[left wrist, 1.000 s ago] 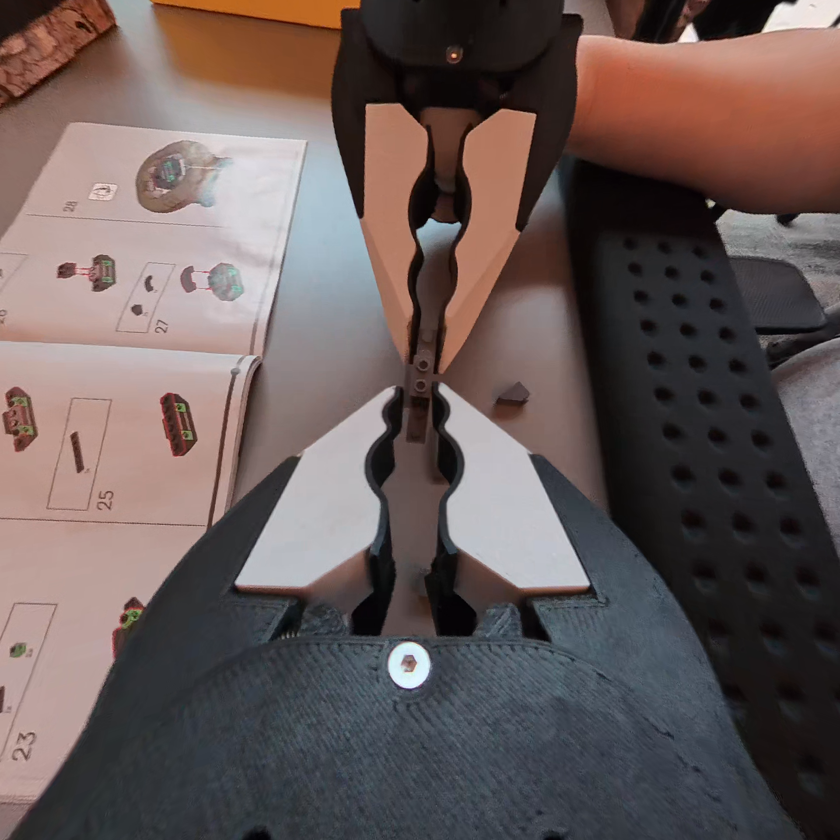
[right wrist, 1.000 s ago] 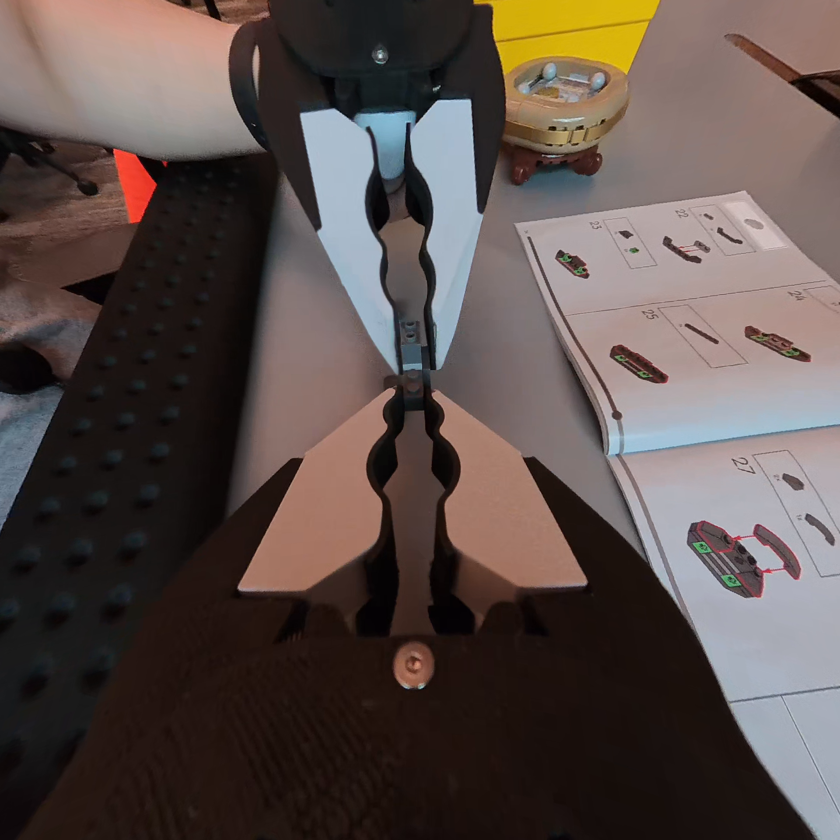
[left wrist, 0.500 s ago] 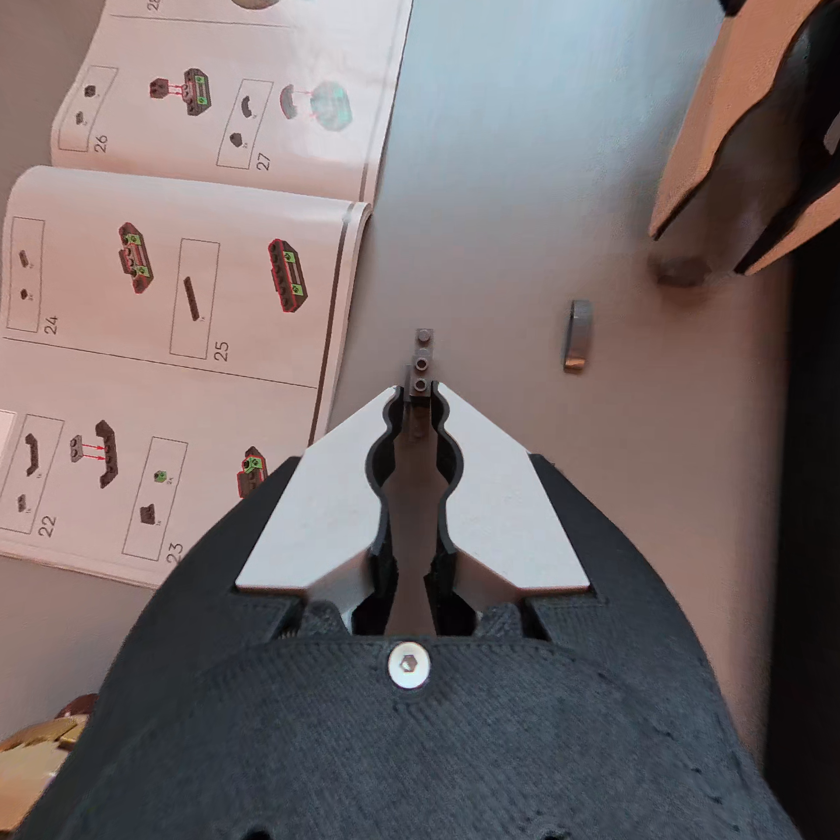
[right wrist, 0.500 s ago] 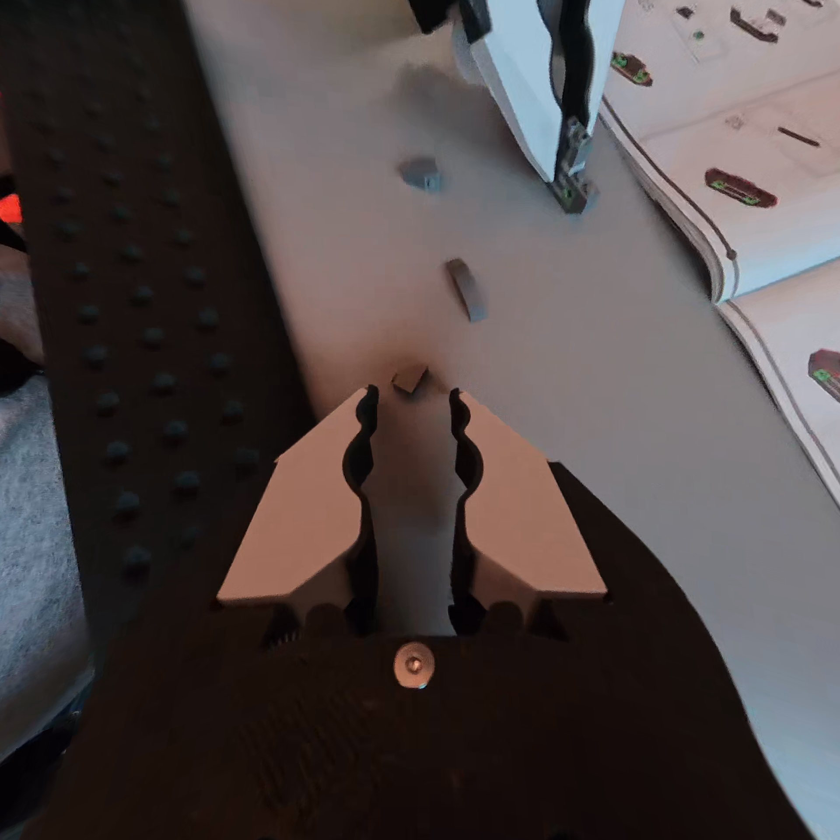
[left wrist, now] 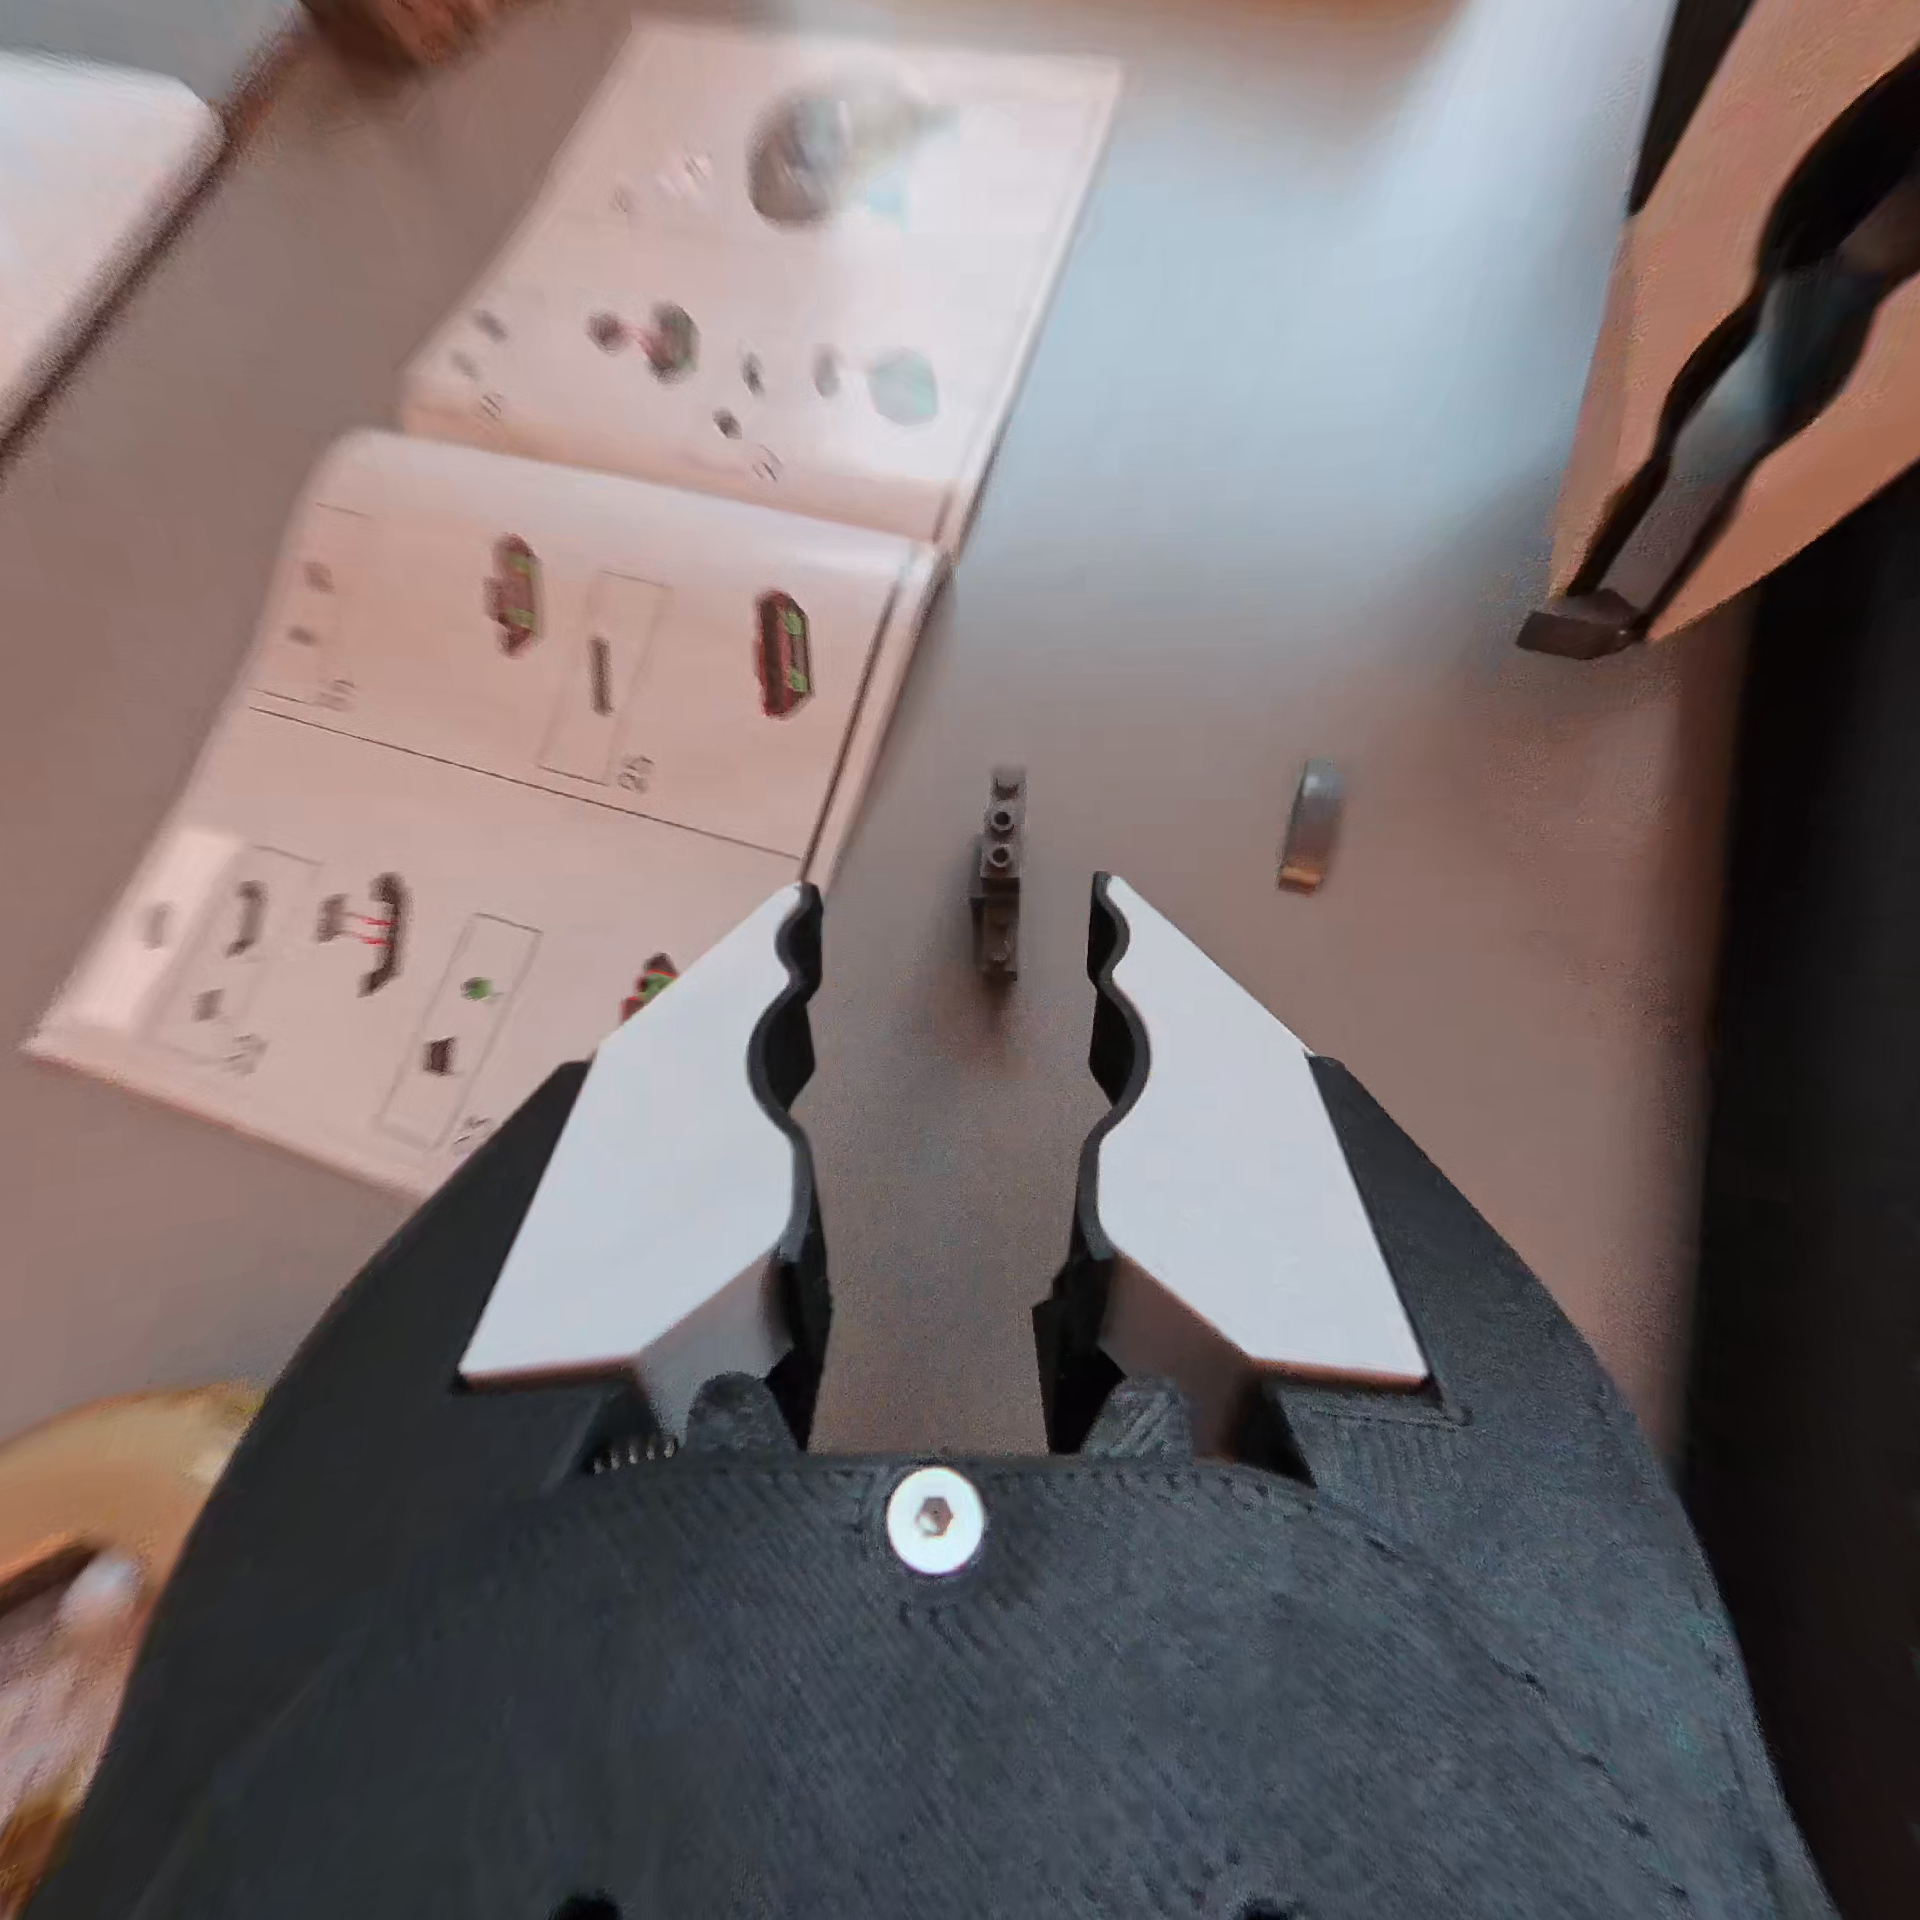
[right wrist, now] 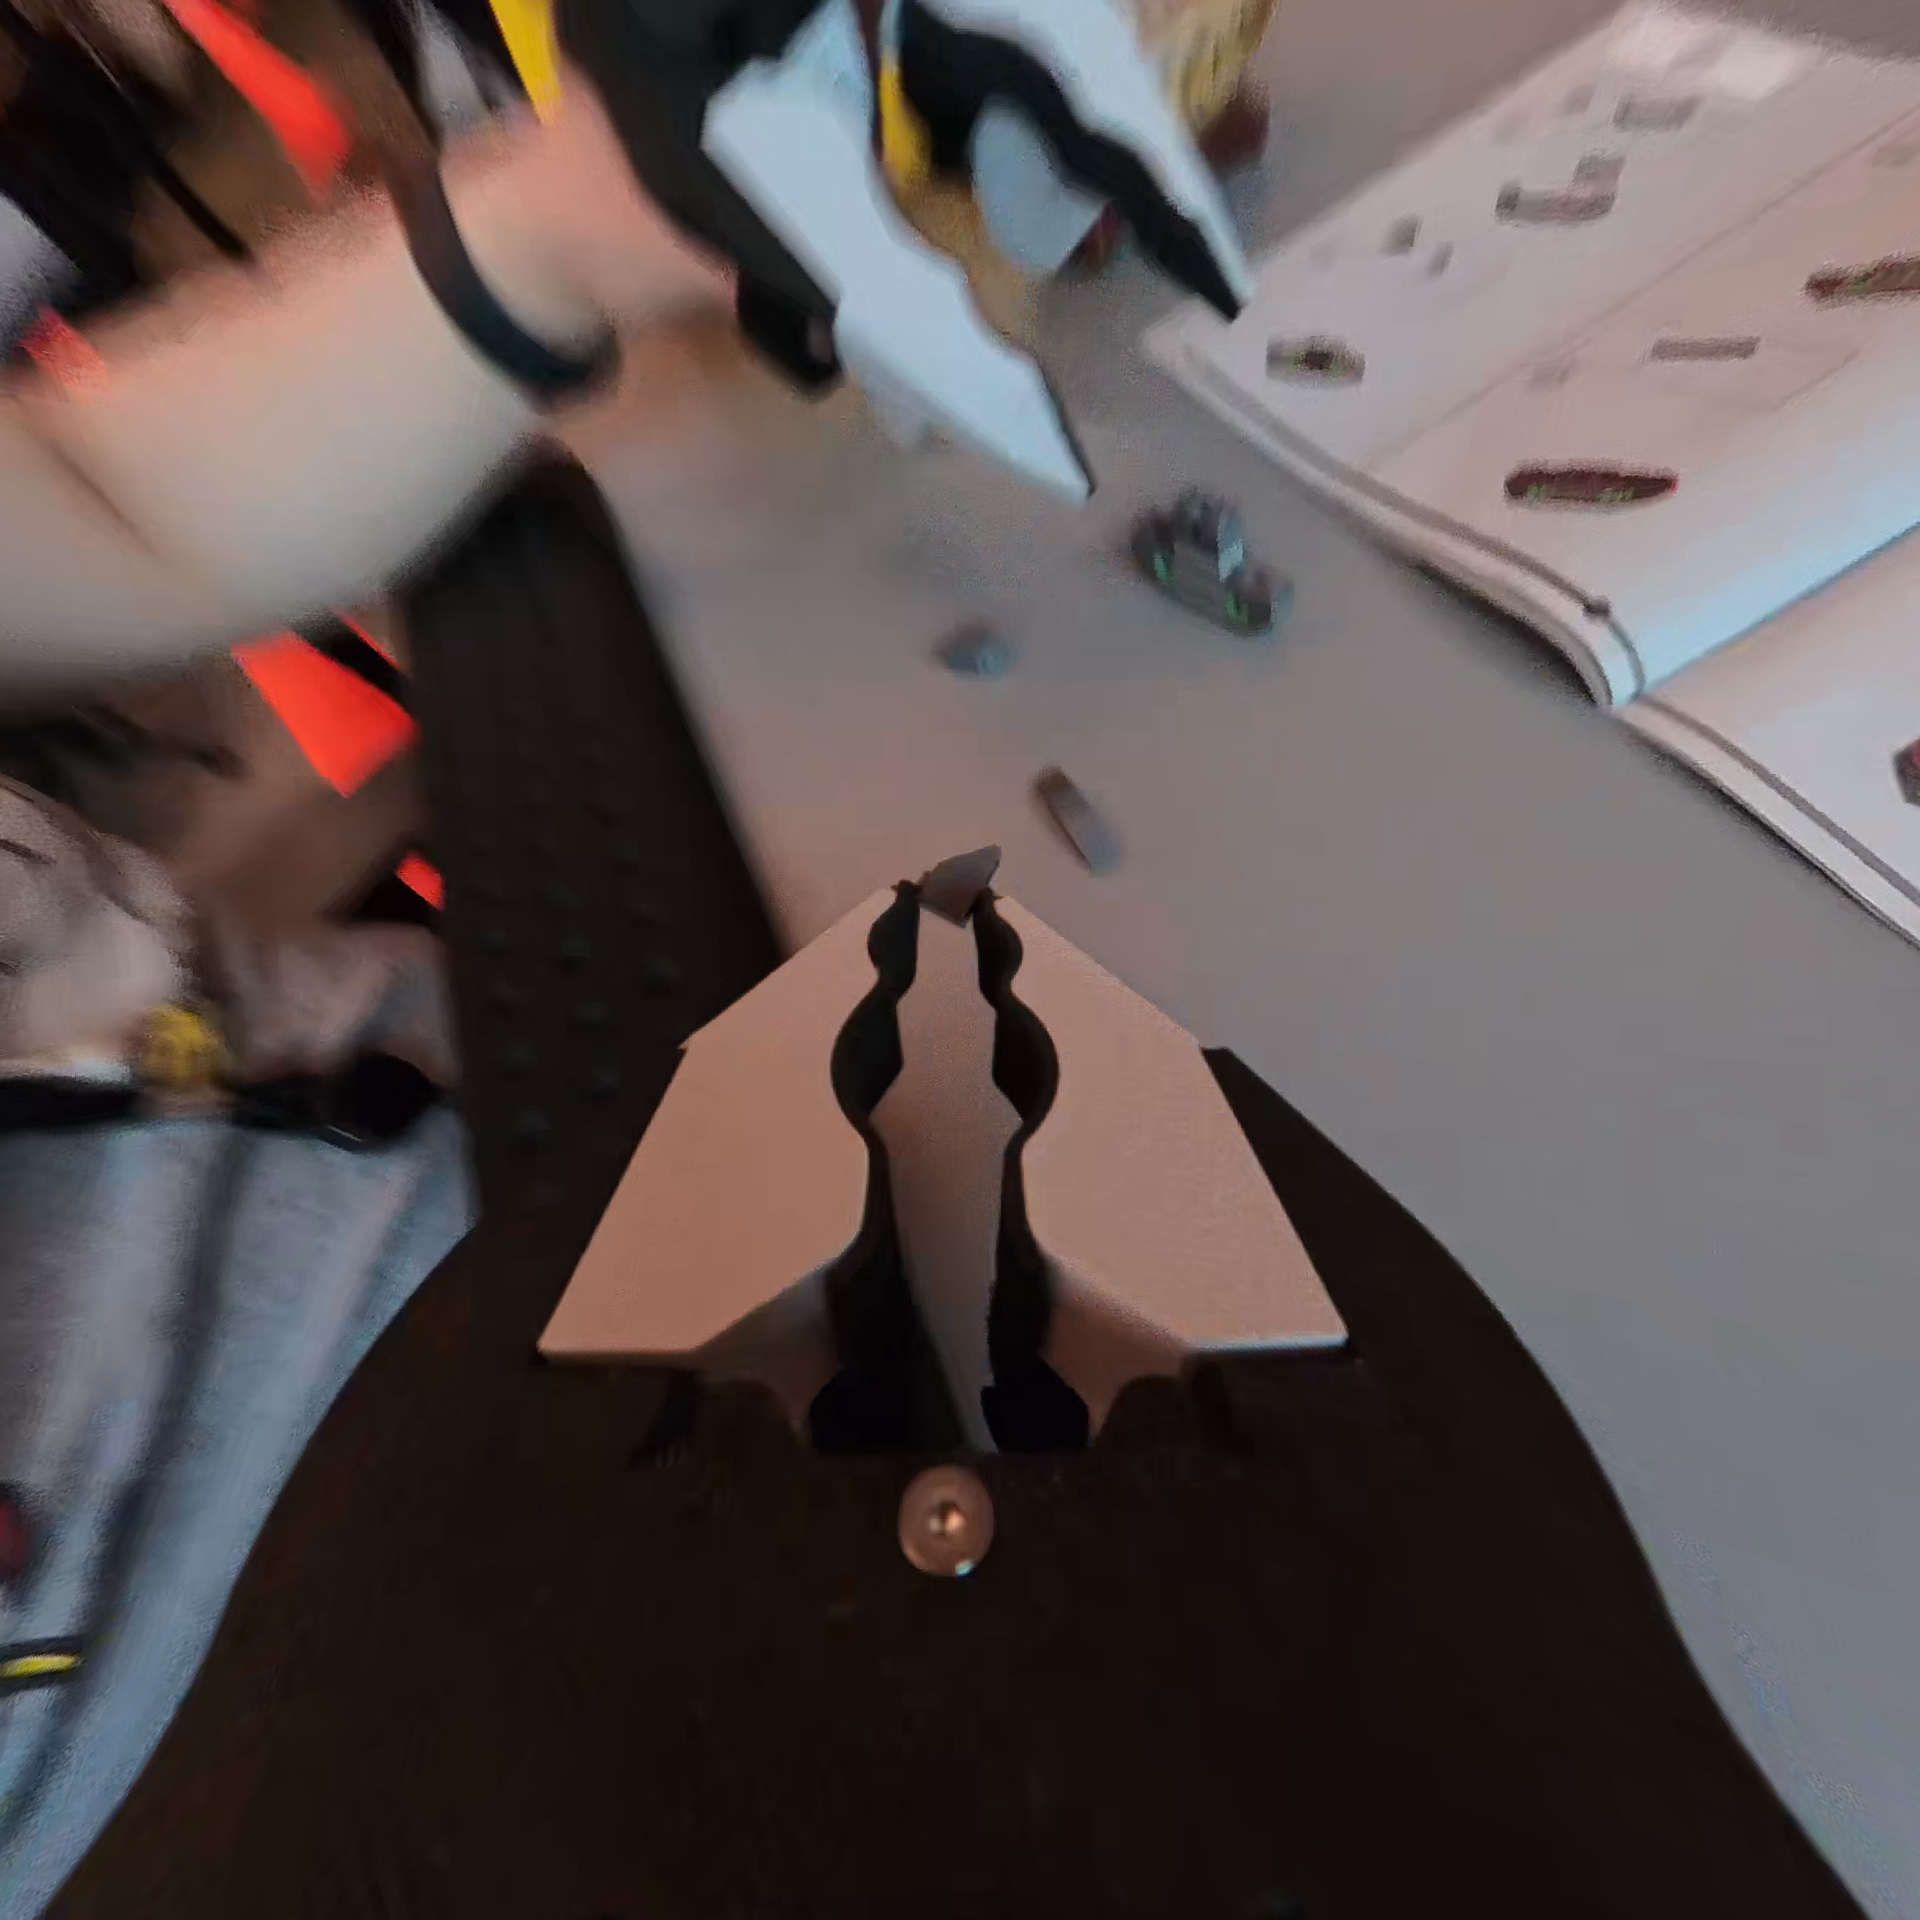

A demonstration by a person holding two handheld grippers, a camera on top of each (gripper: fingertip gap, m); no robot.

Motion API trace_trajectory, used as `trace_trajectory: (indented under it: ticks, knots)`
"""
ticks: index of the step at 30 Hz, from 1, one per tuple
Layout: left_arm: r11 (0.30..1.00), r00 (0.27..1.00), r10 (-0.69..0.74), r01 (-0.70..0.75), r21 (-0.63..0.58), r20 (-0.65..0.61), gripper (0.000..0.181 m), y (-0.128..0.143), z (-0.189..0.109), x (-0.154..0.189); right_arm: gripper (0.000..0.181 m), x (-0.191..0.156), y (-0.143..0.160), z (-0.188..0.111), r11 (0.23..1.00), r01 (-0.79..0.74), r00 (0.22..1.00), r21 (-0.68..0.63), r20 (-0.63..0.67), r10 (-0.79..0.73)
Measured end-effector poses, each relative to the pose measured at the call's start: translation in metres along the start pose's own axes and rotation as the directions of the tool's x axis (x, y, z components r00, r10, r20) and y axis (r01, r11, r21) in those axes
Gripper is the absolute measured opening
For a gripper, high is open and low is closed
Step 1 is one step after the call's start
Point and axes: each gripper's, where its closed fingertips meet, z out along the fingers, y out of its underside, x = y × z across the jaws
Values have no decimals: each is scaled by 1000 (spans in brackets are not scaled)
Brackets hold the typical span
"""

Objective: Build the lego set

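My left gripper [left wrist: 951, 904] is open, and the small dark grey Lego assembly [left wrist: 1000, 883] lies on the grey table between and just ahead of its fingertips. It also shows in the right wrist view [right wrist: 1205, 566], blurred, below the left gripper [right wrist: 1153, 400]. My right gripper [right wrist: 945, 902] is shut on a small grey slope piece [right wrist: 958, 881] at its tips. In the left wrist view the right gripper [left wrist: 1600, 613] is at the upper right with the piece [left wrist: 1569, 631] held just above the table. A curved grey piece [left wrist: 1311, 826] lies loose on the table, also seen in the right wrist view [right wrist: 1075, 819].
The open instruction booklet [left wrist: 582, 665] lies left of the assembly, also at the right of the right wrist view [right wrist: 1558, 436]. A black studded mat [right wrist: 582, 810] runs along the table's edge. Another small grey piece [right wrist: 975, 649] lies loose. A gold model's edge [left wrist: 94, 1475] shows at lower left.
My left gripper has opened and let the assembly down on the table. My right gripper has shut on the small slope piece and lifted it. Both views have shifted and blurred.
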Motion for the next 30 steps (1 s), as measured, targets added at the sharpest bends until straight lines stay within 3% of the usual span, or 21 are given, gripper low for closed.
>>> trace_trajectory:
  ticks: [1,3,5,8,10,13,22,27,30]
  knots:
    - [998,999,12,-14,68,30,51,-13,-15,4,9,-6,-16,-9,993,-78,995,92,69,71]
    - [969,996,66,-78,234,61,55,-47,-41,32,9,-18,-50,-29,933,-263,945,246,259,198]
    - [919,987,123,-152,363,100,47,-83,-54,66,9,-15,-80,-48,821,-438,869,366,406,283]
    - [896,966,128,-209,392,223,44,-116,-48,87,8,-7,-106,-68,647,-605,765,463,564,312]
    - [877,931,156,-284,387,329,39,-132,-42,88,8,-13,-112,-72,596,-662,710,455,636,303]
    - [858,898,204,-356,371,389,33,-148,-32,88,8,-23,-109,-70,615,-654,709,442,641,294]
    - [840,916,273,-376,392,293,14,-161,-19,104,10,-23,-97,-84,689,-547,802,475,533,269]
    - [877,945,250,-314,364,212,13,-148,16,101,13,7,-71,-79,789,-415,903,454,311,296]
    - [891,938,281,-334,308,204,13,-137,48,95,19,47,-43,-84,857,-295,951,422,47,304]
